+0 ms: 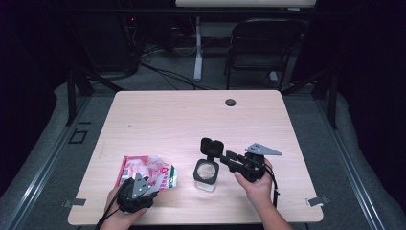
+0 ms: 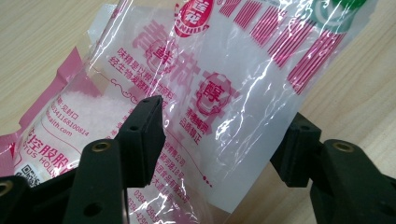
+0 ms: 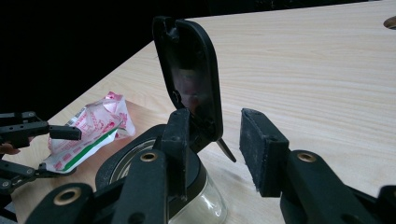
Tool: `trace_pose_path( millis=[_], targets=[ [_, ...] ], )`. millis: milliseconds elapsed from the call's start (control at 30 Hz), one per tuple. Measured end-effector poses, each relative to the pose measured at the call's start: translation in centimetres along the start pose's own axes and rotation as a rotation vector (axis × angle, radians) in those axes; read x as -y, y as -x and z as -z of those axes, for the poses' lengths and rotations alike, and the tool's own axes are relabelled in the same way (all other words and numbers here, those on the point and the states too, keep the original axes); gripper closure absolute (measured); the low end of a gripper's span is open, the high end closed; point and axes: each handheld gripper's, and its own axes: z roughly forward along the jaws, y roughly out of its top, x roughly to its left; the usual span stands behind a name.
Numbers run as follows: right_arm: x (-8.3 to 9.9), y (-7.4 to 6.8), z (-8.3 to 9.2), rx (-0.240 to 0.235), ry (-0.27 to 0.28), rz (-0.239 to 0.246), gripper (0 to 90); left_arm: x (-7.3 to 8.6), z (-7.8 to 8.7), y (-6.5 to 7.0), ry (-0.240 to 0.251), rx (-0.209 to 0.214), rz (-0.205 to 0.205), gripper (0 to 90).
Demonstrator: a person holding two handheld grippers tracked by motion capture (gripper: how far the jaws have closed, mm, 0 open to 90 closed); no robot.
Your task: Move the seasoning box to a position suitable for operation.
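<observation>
From my station, the crinkled glossy clear plastic packet with pink print (image 2: 219, 93) shines with creases, with white grainy powder showing through. Right of it, the clear smooth glass jar (image 1: 206, 182) carries a black matt plastic collar and flip lid (image 3: 189, 70). Under both, the pale matt wood-grain tabletop (image 1: 191, 115) looks smooth.

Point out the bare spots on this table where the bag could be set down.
Free: the whole far half of the table up to the round hole, and the strip right of the right gripper. Crowded: the near edge, with bag, jar and left gripper.
</observation>
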Motion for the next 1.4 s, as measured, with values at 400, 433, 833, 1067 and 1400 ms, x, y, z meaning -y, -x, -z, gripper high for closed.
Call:
trace_pose_path(
  millis=[400,433,833,1067,1400],
  targets=[
    [0.2,0.1,0.4,0.007,-0.001,-0.003,62.8,0.0,-0.2,-0.6,0.013,0.041,0.046,58.5],
    [0.2,0.1,0.4,0.006,0.0,-0.002,62.7,0.0,-0.2,-0.7,0.012,0.041,0.043,59.4],
    [0.2,0.0,0.4,0.011,-0.001,-0.001,62.5,0.1,-0.5,-1.2,0.004,0.042,0.065,69.9],
    [0.2,0.0,0.3,0.007,0.003,0.0,62.4,0.4,-0.6,-1.8,0.008,0.059,0.111,75.8],
    [0.3,-0.1,0.3,0.007,-0.003,-0.002,62.4,0.6,-0.6,-2.4,0.01,0.075,0.146,83.5]
  ],
)
